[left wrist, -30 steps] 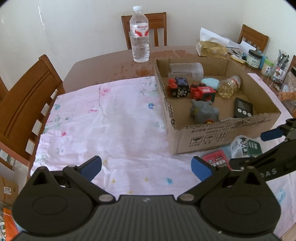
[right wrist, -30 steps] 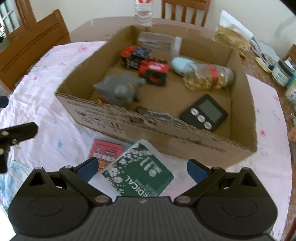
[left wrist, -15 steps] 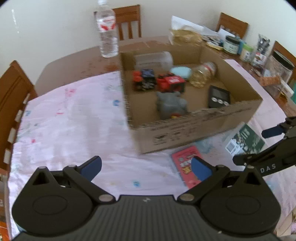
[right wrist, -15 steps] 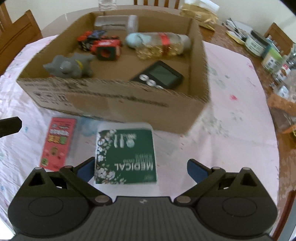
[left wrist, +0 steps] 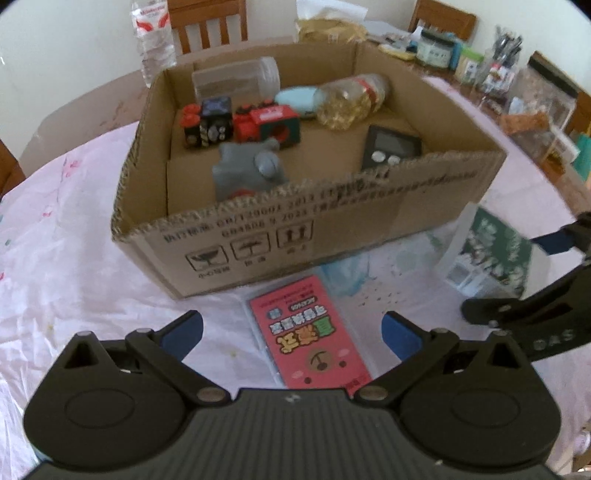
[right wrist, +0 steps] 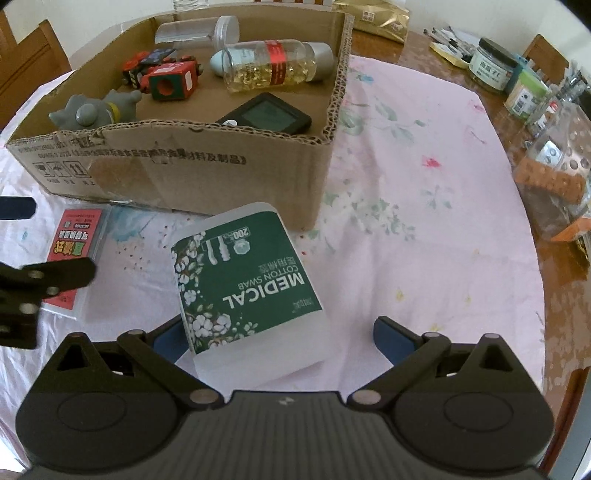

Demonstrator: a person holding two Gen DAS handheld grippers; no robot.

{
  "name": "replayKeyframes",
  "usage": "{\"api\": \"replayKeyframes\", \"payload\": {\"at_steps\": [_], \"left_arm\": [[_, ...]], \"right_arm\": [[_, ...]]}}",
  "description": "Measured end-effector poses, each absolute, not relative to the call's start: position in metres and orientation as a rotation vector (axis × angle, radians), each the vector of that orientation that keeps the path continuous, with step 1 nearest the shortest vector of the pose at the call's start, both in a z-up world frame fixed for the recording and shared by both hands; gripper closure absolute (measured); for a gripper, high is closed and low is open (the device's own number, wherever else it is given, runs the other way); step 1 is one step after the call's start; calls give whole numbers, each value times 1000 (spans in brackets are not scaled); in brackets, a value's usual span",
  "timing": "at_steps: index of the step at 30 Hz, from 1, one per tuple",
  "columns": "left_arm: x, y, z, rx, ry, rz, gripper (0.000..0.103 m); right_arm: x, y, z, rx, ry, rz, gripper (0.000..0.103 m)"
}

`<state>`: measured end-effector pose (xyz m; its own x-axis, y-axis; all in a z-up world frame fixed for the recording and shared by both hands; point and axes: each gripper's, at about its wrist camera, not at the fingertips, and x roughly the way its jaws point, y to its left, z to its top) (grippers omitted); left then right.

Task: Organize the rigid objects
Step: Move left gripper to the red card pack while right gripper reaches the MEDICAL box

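Observation:
A pink card box in a clear case [left wrist: 309,334] lies on the cloth just in front of the cardboard box [left wrist: 332,236]. My left gripper [left wrist: 291,334] is open and hovers over it, one finger on each side. A green and white cotton swab box [right wrist: 245,286] lies tilted in front of the cardboard box's corner [right wrist: 325,177]. My right gripper [right wrist: 277,338] is open right at its near end. The cardboard box holds a grey toy [left wrist: 251,170], a red block [left wrist: 271,123], a capsule bottle [left wrist: 349,101], a black timer [left wrist: 389,147] and a clear jar [left wrist: 236,77].
A floral pink cloth [right wrist: 424,229] covers the table. Jars, a pen holder and a snack container [right wrist: 554,177] crowd the right edge. A water bottle [left wrist: 153,40] and wooden chairs [left wrist: 208,22] stand behind the cardboard box.
Both grippers moved forward and down. The left one swung right and now sits over the pink card box. The right one closed in on the cotton swab box. Both stay open.

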<state>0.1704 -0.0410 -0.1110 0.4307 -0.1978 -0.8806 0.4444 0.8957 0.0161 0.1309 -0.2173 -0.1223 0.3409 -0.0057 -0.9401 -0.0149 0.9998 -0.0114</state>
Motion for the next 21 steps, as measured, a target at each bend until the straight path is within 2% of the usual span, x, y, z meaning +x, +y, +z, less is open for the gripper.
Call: {"api": "replayKeyframes", "payload": {"at_steps": [21], "left_arm": [[155, 67, -111, 228, 1108, -85, 1]], "right_arm": [[132, -218, -122, -34, 1219, 34, 0]]}}
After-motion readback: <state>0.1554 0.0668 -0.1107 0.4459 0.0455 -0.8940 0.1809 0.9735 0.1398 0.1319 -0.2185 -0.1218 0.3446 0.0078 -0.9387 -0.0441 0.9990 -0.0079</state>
